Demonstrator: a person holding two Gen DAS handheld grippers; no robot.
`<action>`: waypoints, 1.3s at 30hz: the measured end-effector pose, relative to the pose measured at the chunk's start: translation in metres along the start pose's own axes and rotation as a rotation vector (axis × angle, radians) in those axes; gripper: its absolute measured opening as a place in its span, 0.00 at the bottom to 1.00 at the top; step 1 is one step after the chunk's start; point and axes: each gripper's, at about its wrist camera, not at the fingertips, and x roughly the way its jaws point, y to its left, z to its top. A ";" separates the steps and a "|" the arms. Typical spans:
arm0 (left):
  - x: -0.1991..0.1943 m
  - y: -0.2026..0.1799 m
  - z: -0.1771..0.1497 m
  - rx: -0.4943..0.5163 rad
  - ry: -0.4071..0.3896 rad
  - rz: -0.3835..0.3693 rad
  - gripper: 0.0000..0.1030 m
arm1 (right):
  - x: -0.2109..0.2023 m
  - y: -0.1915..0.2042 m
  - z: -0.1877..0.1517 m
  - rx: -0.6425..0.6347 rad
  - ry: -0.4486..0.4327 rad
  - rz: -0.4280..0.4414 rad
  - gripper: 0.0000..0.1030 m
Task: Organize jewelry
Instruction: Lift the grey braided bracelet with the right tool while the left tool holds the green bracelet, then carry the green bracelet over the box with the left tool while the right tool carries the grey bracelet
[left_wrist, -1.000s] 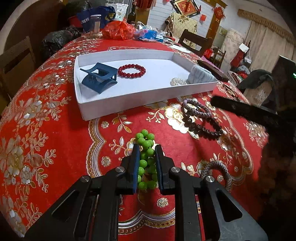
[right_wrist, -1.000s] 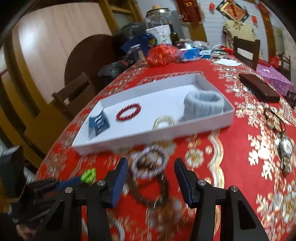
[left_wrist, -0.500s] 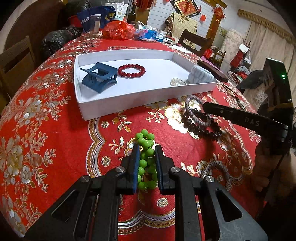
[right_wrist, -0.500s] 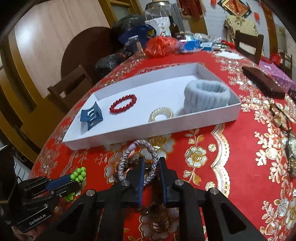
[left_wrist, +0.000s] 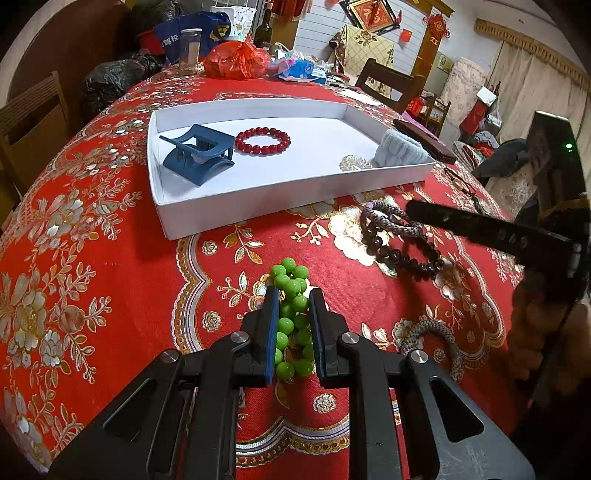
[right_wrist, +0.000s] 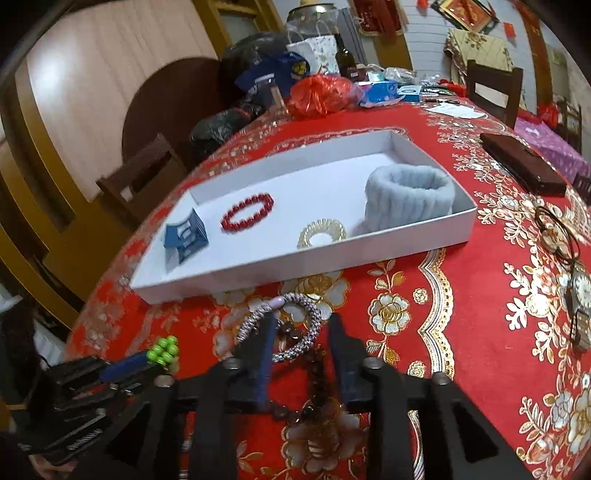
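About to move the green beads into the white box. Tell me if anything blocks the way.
Nothing visible does. The left gripper is closed on the green bead bracelet; only bare tablecloth lies before the white box, whose low front wall must be cleared.

Inside the one white tray (left_wrist: 207, 221): 1 blue hair claw (left_wrist: 197, 153), 1 red bead bracelet (left_wrist: 263, 140), 1 gold filigree ring-shaped pc (right_wrist: 322, 233), 1 grey knit cuff (right_wrist: 410, 201). On the cloth: 1 green bead bracelet (left_wrist: 291, 314), 1 dark bead bracelet (left_wrist: 402, 254), 2 braided cord bands (left_wrist: 388, 221) (left_wrist: 430, 338) (second only in left view), 1 wristwatch (right_wrist: 580, 295). Grippers: 2, left gripper (left_wrist: 293, 295) and right gripper (right_wrist: 301, 325).
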 end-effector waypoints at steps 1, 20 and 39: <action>0.000 0.000 0.000 0.000 0.000 0.000 0.14 | 0.002 0.001 -0.002 -0.006 0.010 -0.001 0.30; 0.000 0.000 0.000 0.000 0.000 0.001 0.14 | 0.000 0.008 -0.002 -0.072 0.005 -0.025 0.06; 0.000 -0.001 0.000 0.003 0.000 0.005 0.14 | -0.058 0.008 -0.004 0.017 -0.076 -0.001 0.06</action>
